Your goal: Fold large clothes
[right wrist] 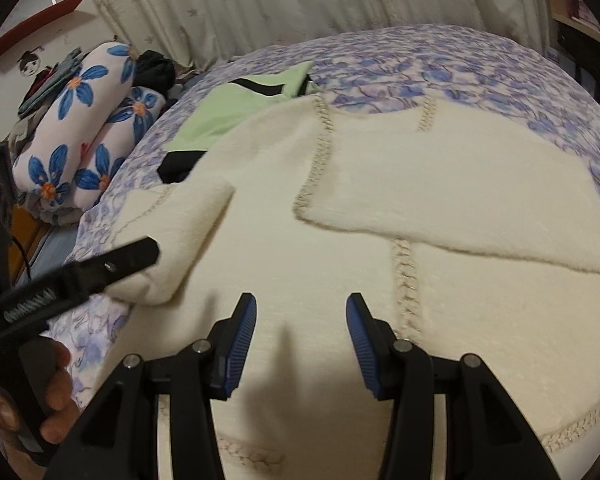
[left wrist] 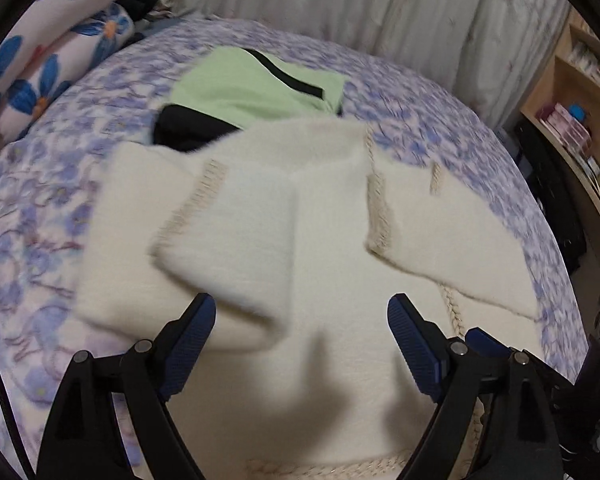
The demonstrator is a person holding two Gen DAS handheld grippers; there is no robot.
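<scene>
- Left wrist view: my left gripper (left wrist: pixel 302 344) hangs spread wide with nothing between its pads; the cream sweater (left wrist: pixel 308 248) lies just ahead of and beneath it on the floral bedspread (left wrist: pixel 44 208), one sleeve (left wrist: pixel 228 240) folded in just beyond the fingertips.
- My right gripper (right wrist: pixel 301 344) is half spread, pinching nothing, directly over the sweater's body.
- Both sleeves look folded inward, so I judge the next fold takes the hem upward. I'd grab the near edge at both corners, lift evenly and keep the sleeves from sliding.
- Count: one cream sweater, two sleeves, two grippers, one green garment (right wrist: pixel 240 108) beyond the sweater, two flowered bundles (right wrist: pixel 84 128) far left of my right gripper.
</scene>
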